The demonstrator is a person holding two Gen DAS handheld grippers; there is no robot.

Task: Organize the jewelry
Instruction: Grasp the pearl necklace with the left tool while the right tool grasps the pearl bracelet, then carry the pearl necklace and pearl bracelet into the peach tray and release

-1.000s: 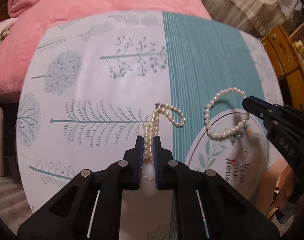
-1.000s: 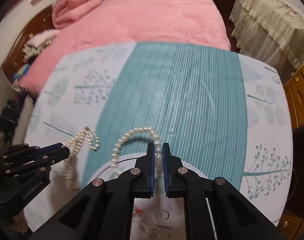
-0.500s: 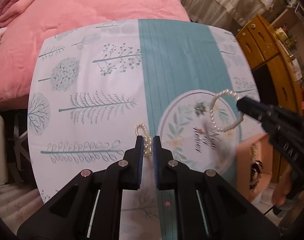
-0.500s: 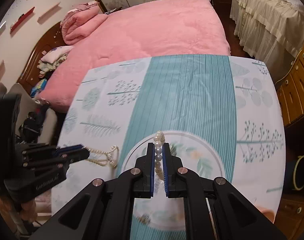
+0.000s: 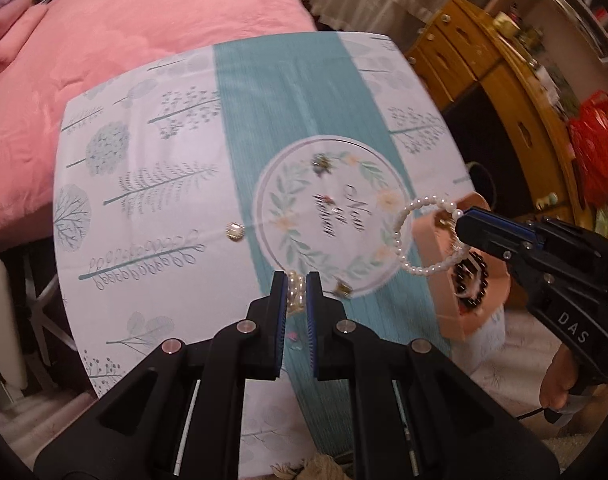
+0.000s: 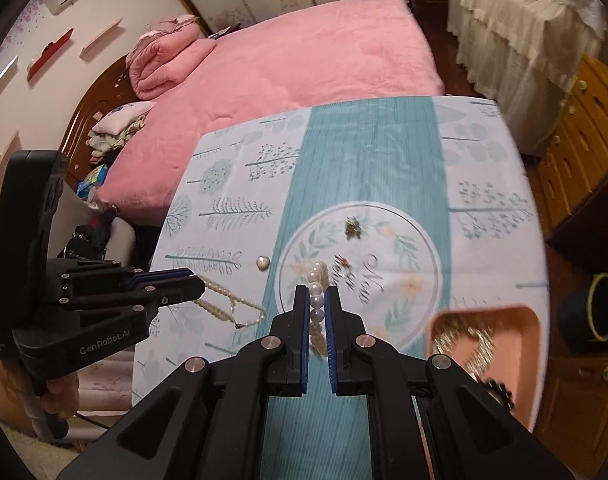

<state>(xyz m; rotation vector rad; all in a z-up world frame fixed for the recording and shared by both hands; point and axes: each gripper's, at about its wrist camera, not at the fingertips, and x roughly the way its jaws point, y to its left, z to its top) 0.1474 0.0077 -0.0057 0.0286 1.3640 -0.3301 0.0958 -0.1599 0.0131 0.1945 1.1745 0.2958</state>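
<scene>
The right tongs [image 5: 461, 216] carry the white letters "DAS" on the black body, near the handle. The left tongs [image 6: 200, 286] carry "GenRobot.AI" in pale letters on the lower side of the housing. On the tabletop [image 6: 483, 152], inside a printed leaf wreath [image 6: 359, 276], stands dark script lettering; its first word looks like "Now", the rest too blurred to read.
</scene>
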